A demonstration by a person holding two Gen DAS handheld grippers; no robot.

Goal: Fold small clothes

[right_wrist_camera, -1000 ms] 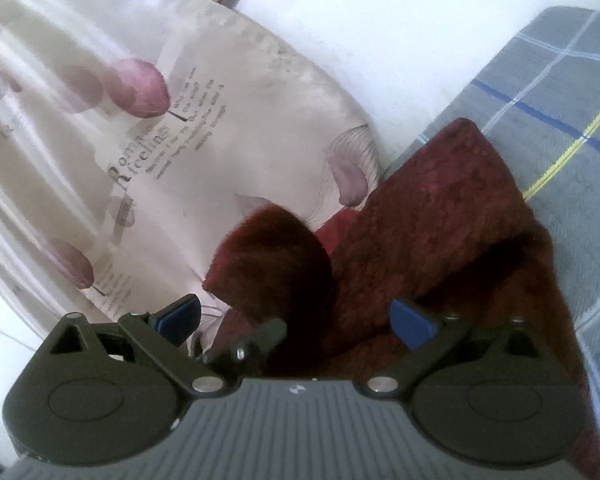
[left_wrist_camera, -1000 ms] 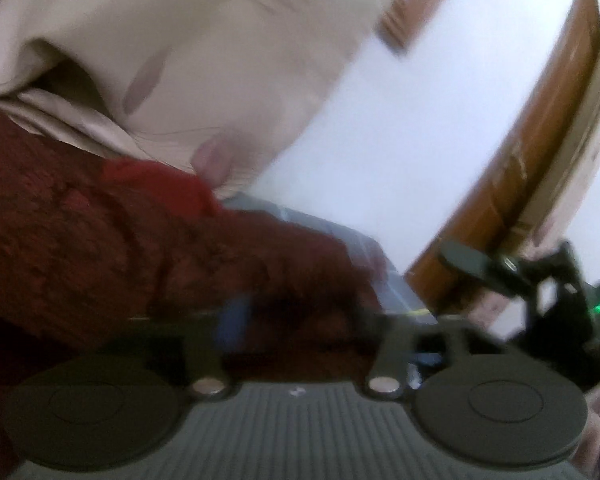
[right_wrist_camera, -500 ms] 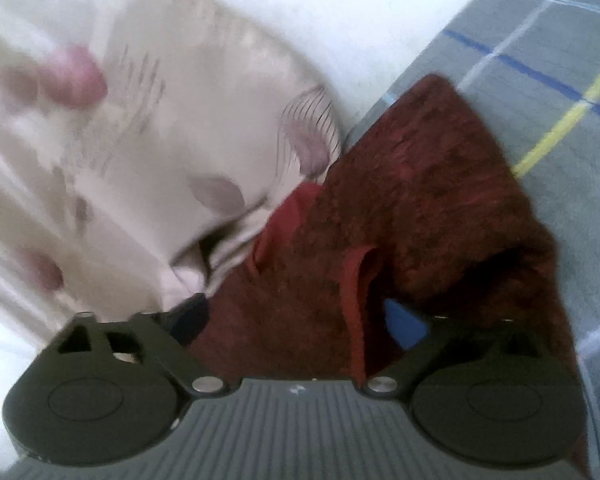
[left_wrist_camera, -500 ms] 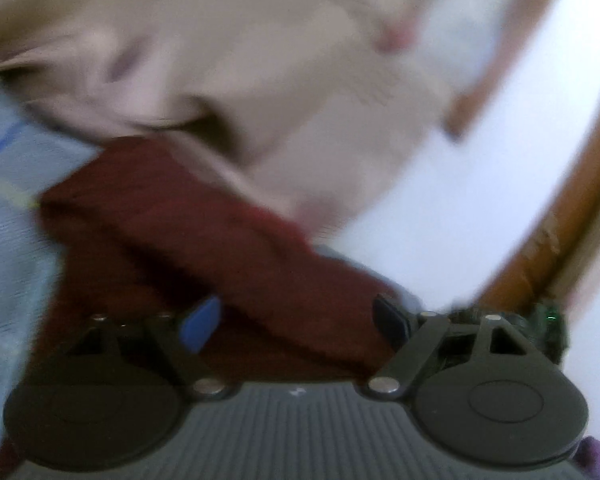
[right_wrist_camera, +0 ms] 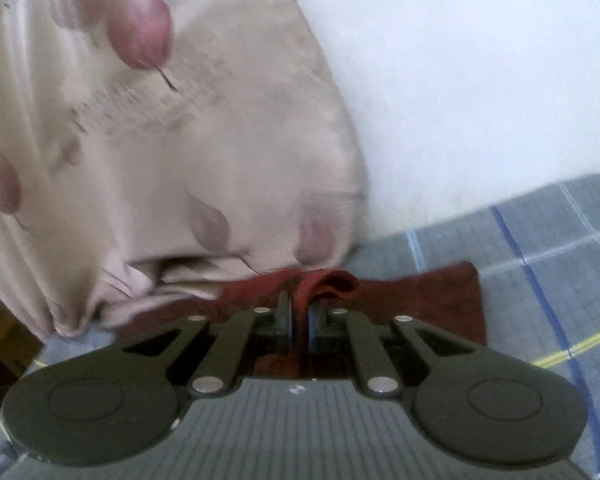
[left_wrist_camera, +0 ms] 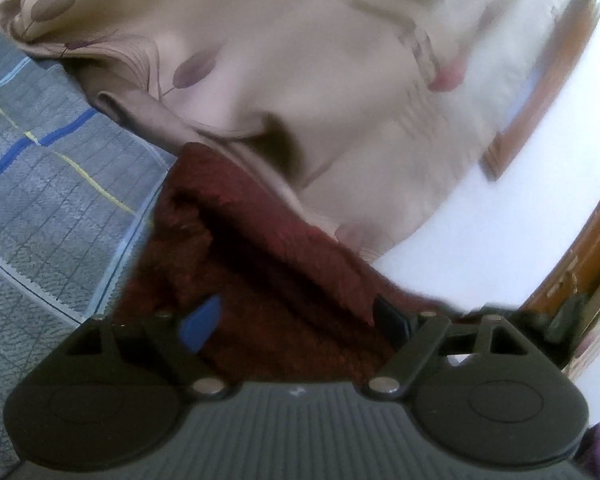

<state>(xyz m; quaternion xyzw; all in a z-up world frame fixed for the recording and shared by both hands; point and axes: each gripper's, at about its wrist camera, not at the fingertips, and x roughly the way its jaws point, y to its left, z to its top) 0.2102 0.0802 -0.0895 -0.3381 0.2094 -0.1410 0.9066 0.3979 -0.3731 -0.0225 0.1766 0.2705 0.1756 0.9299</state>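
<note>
You face one maroon garment, one beige floral curtain, one plaid sheet, seemingly two grippers.

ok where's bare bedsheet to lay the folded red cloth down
Bare checked sheet lies right of the red cloth, past its edge toward the blue and yellow stripes. The left view shows more sheet beside the cloth. The beige curtain crowds the far side, draping onto the cloth.

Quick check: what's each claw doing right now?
Left claw: open, dark red cloth between its fingers, not pinched.
Right claw: shut on a fold of the cloth.
</note>
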